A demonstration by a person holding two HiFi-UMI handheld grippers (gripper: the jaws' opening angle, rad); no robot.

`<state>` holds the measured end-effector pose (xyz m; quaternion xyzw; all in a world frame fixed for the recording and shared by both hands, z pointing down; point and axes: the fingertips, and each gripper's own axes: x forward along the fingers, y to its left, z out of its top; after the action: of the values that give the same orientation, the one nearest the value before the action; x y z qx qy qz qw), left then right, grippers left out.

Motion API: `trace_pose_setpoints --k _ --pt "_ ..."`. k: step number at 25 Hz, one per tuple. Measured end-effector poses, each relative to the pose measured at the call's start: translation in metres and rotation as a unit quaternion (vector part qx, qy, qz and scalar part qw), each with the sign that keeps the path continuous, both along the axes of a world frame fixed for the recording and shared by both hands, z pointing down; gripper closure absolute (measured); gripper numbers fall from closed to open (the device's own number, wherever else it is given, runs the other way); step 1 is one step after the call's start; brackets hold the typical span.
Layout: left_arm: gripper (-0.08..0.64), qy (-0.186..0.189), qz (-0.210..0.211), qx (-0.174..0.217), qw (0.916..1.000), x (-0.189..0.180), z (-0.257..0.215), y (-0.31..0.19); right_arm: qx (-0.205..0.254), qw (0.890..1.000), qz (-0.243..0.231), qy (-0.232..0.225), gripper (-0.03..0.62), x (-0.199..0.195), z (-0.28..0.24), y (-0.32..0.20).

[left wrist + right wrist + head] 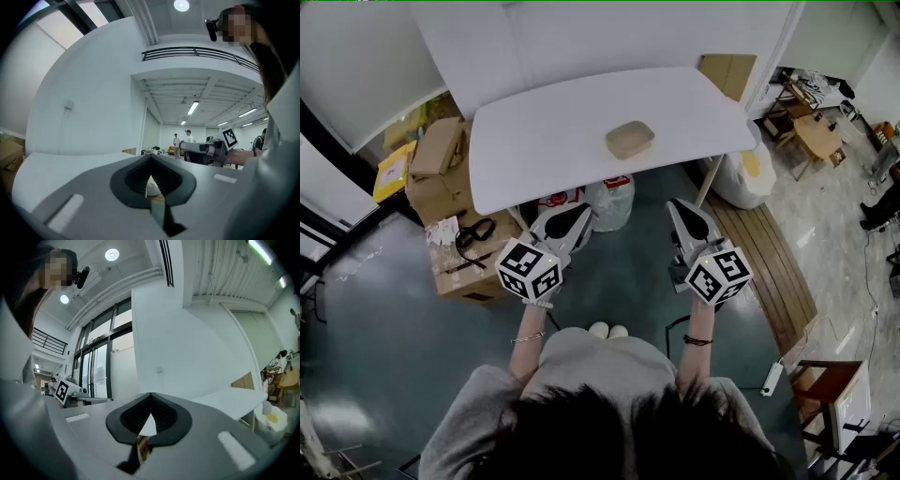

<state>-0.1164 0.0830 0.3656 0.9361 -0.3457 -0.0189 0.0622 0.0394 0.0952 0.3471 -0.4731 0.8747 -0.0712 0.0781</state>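
A tan, rounded block [630,139] lies alone on the white table [534,141], near its front edge. Both grippers hover in front of the table, below its edge and above the dark floor. My left gripper [579,214] is shut, its jaws meeting at the tip with nothing between them; the same shows in the left gripper view [150,158]. My right gripper [682,208] is also shut and holds nothing, as its own view [150,395] confirms. Each points up toward the table, and the block sits between and beyond them. The right gripper's marker cube [230,137] shows in the left gripper view.
Cardboard boxes [441,202] are stacked at the left, with a black looped item [473,232] on top. White bags [614,199] sit under the table and another [741,176] by its right leg. A wooden platform [773,262] runs along the right. People [180,139] stand far off.
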Motion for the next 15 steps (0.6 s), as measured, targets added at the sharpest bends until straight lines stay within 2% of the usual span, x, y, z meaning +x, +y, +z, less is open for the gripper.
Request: trace_pose_setpoints --k 8,15 --pt "0.565 -0.002 -0.004 0.004 1.0 0.004 -0.001 -0.001 -0.004 1.0 -0.003 -0.004 0.58 0.006 0.004 -0.001" --pt "0.565 -0.001 -0.011 0.0 0.9999 0.014 0.001 -0.002 -0.024 1.0 -0.013 -0.01 0.578 0.016 0.012 -0.003"
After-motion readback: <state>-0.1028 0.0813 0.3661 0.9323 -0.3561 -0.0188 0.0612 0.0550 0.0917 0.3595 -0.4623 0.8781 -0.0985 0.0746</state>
